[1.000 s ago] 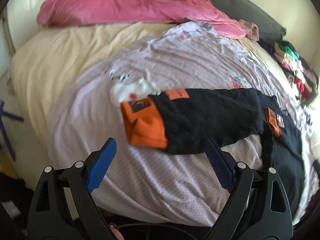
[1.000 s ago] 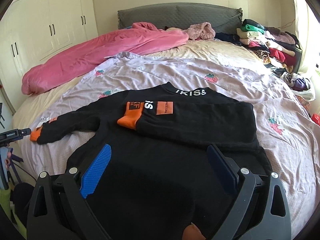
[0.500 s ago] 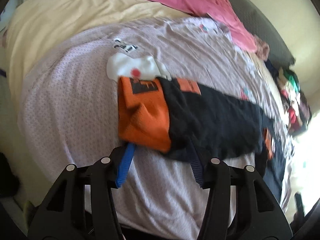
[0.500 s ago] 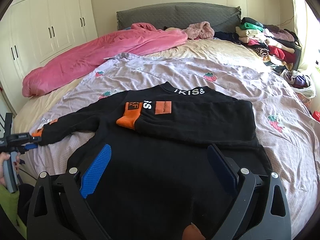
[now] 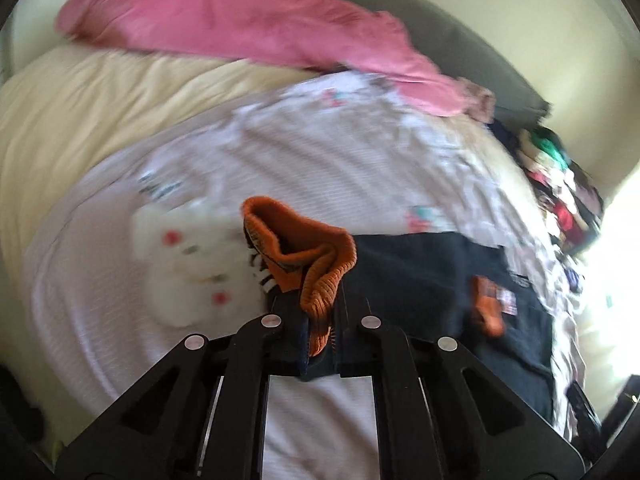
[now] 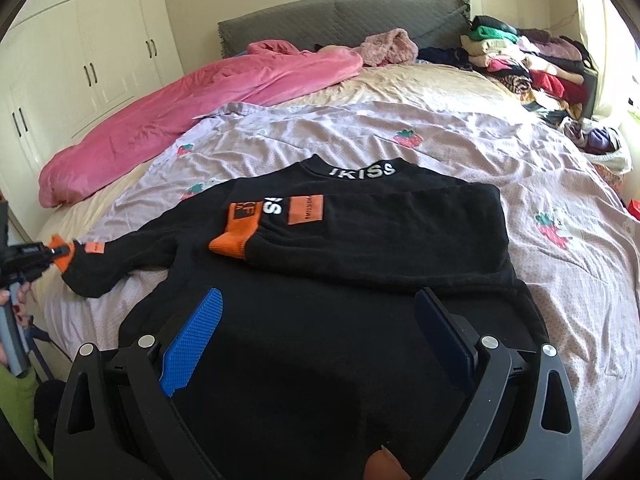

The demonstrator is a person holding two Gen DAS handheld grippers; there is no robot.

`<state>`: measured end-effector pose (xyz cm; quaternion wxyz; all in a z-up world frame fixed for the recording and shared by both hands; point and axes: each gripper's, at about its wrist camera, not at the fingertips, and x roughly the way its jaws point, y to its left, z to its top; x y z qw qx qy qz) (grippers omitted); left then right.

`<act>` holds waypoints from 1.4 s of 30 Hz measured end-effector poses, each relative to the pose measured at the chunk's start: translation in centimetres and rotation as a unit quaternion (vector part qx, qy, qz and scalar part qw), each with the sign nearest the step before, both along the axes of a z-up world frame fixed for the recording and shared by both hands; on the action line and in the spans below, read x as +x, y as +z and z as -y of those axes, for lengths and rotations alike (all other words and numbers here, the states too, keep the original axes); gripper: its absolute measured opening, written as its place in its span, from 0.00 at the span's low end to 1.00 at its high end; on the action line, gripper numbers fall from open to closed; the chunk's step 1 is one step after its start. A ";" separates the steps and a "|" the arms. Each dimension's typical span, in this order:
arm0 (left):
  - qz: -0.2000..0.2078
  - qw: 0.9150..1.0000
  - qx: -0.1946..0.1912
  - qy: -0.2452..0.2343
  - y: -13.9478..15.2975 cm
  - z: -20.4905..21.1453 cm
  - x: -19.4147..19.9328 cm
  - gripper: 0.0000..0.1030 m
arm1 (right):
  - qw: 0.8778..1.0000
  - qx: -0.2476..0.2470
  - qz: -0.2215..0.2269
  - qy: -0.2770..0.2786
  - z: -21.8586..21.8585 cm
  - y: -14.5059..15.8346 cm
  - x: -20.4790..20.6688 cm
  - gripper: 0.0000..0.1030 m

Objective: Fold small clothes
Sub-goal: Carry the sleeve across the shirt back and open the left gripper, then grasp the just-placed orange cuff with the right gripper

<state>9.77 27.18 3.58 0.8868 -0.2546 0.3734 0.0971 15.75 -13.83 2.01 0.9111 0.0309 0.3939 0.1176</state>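
A small black sweatshirt (image 6: pixel 340 320) with orange cuffs lies flat on the lilac strawberry-print sheet (image 6: pixel 440 136). Its right sleeve is folded across the chest, orange cuff (image 6: pixel 234 236) at the middle. My left gripper (image 5: pixel 322 344) is shut on the orange cuff (image 5: pixel 320 280) of the left sleeve and lifts it off the sheet; it also shows at the left edge of the right wrist view (image 6: pixel 52 254). My right gripper (image 6: pixel 316 336) is open and empty, over the sweatshirt's lower body.
A pink duvet (image 6: pixel 192 100) lies along the bed's far left. A heap of folded clothes (image 6: pixel 528 64) sits at the far right by the grey headboard (image 6: pixel 340 20). White wardrobes (image 6: pixel 80 52) stand left. A white print (image 5: pixel 188 264) on the sheet lies beside the held cuff.
My left gripper moved in on the left sleeve's orange cuff, closed on it and raised it. The right gripper has stayed still and open.
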 end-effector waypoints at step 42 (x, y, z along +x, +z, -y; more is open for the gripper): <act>-0.006 0.969 0.139 -0.205 -0.6 15.6 9.3 0.53 | 0.996 0.031 -0.068 0.047 -4.3 -3.6 4.3 0.92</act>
